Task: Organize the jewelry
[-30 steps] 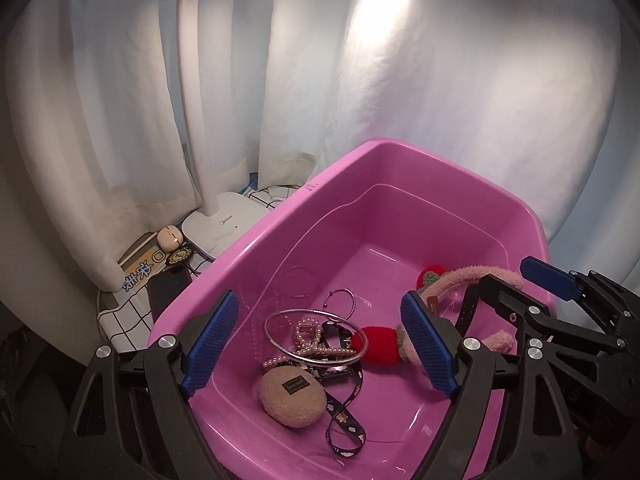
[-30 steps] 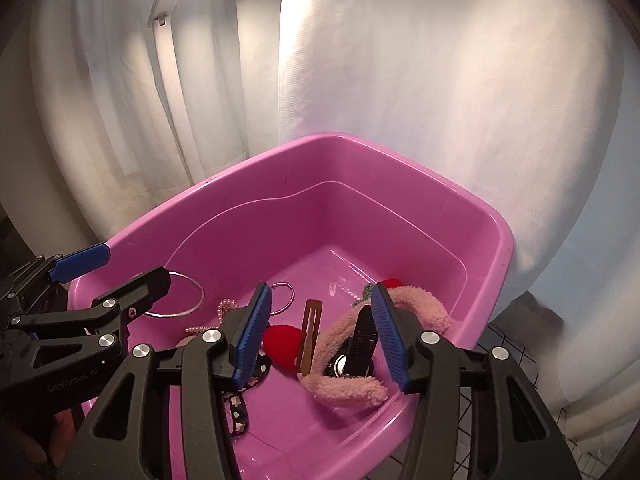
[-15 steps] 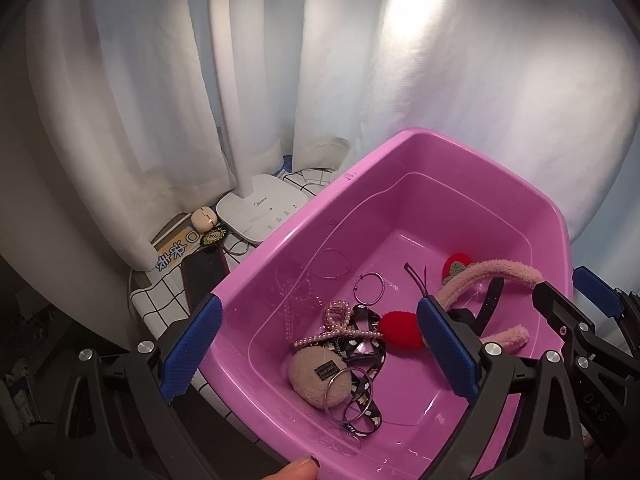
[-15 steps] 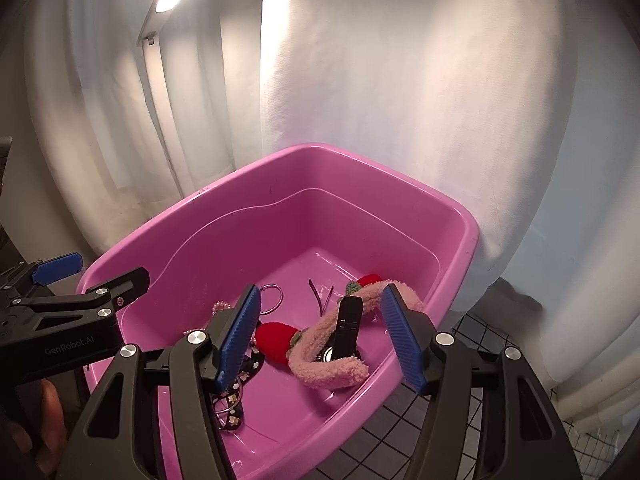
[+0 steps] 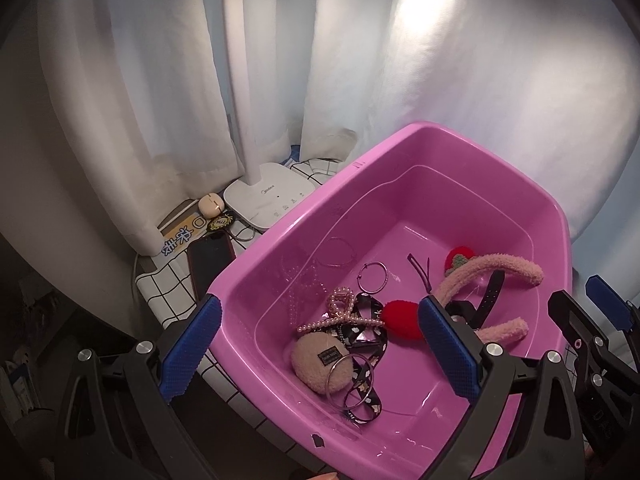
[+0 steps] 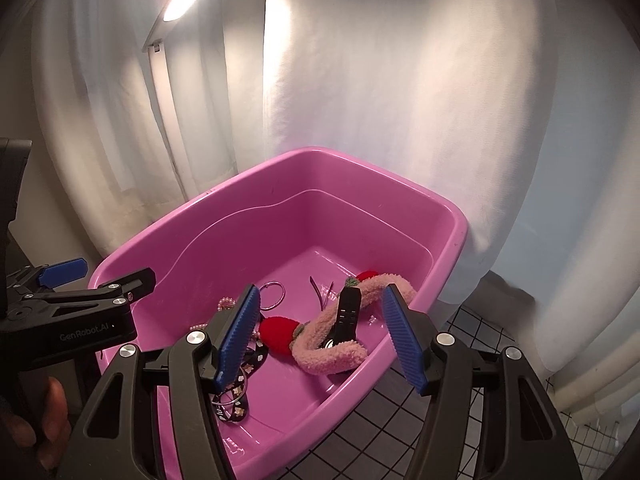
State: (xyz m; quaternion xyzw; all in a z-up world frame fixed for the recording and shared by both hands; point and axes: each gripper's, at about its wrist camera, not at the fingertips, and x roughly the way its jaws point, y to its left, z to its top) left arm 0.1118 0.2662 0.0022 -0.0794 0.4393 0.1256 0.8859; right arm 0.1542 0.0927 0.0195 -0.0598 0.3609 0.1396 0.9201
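A pink plastic tub (image 5: 472, 148) (image 6: 360, 168) holds the jewelry. Inside lie a fuzzy pink headband (image 5: 500, 268) (image 6: 332, 356), a black watch (image 6: 346, 314), a red pompom (image 5: 402, 318) (image 6: 278, 330), a beige fuzzy pouch (image 5: 316, 364), a pearl hair claw (image 5: 340, 312), a silver hoop (image 5: 374, 276), metal bangles (image 5: 344, 372) and a black patterned ribbon (image 5: 366, 398). My left gripper (image 5: 316, 346) is open and empty, high above the tub's near left side. My right gripper (image 6: 320, 336) is open and empty above the tub's near right side.
Left of the tub stand a white desk lamp base (image 5: 268, 196), a dark phone (image 5: 208, 260), a small beige case (image 5: 211, 204) and a yellow-labelled box (image 5: 180, 236) on a black-grid white cloth (image 5: 160, 284). White curtains (image 6: 380, 80) hang behind.
Both grippers have pulled up and back from the tub. The right gripper's jaws have spread wider. The bangle that lay by the pearls now rests on the beige pouch.
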